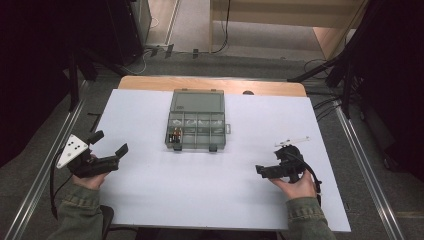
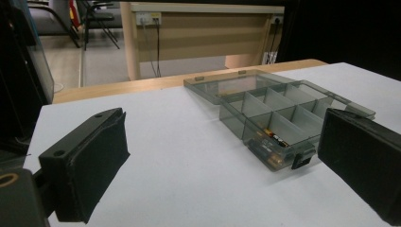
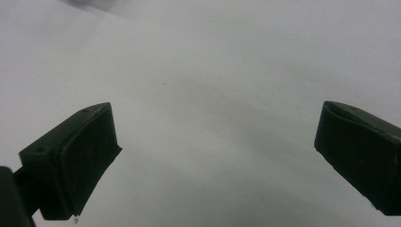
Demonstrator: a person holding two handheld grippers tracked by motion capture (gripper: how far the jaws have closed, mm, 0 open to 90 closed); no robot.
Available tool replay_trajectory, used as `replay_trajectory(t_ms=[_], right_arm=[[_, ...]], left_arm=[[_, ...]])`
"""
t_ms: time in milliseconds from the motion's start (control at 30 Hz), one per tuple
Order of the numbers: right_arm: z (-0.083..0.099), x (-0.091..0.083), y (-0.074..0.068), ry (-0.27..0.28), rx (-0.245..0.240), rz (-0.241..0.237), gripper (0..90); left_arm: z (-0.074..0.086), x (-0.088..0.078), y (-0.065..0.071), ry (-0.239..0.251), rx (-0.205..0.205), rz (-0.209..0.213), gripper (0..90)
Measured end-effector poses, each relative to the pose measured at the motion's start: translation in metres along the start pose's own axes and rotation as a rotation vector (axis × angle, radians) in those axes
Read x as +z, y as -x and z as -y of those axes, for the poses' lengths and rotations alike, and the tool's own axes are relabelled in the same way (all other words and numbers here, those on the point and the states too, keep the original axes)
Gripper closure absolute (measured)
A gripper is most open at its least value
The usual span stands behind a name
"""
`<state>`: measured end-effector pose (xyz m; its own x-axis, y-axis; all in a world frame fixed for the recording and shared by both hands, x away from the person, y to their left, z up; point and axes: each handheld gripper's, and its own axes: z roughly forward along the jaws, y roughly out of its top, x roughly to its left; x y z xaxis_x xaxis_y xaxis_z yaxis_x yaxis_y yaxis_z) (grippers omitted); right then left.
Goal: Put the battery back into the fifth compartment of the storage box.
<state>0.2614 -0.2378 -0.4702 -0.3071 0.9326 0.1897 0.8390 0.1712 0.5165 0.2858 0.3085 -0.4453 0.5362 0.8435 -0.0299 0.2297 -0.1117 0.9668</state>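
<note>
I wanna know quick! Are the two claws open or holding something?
Left claw: open, holding nothing.
Right claw: open, holding nothing.

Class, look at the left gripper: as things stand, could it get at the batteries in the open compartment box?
Probably yes. The left gripper is open, the box has its lid folded back, and bare white table lies between them. The batteries sit uncovered in a near corner compartment, though its walls look tight.

Dim room, soft shadows, blurry close-ups, dark edges
</note>
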Motion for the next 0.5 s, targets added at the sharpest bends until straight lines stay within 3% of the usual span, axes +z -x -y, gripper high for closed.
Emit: replay_trajectory(t_ms=[200, 367, 500], right_arm=[[0.027, -0.006, 0.018, 0.174, 0.062, -0.016, 1.0], [0.050, -0.021, 0.023, 0.402, 0.029, 0.013, 5.4], [0.060, -0.031, 0.021, 0.522, -0.017, 0.010, 5.1]], left_arm=[[0.000, 0.000, 0.001, -0.001, -0.001, -0.001, 2.6], [0.001, 0.000, 0.001, -0.008, 0.008, -0.001, 2.6], [0.001, 0.000, 0.003, -0.013, 0.020, 0.004, 2.5]])
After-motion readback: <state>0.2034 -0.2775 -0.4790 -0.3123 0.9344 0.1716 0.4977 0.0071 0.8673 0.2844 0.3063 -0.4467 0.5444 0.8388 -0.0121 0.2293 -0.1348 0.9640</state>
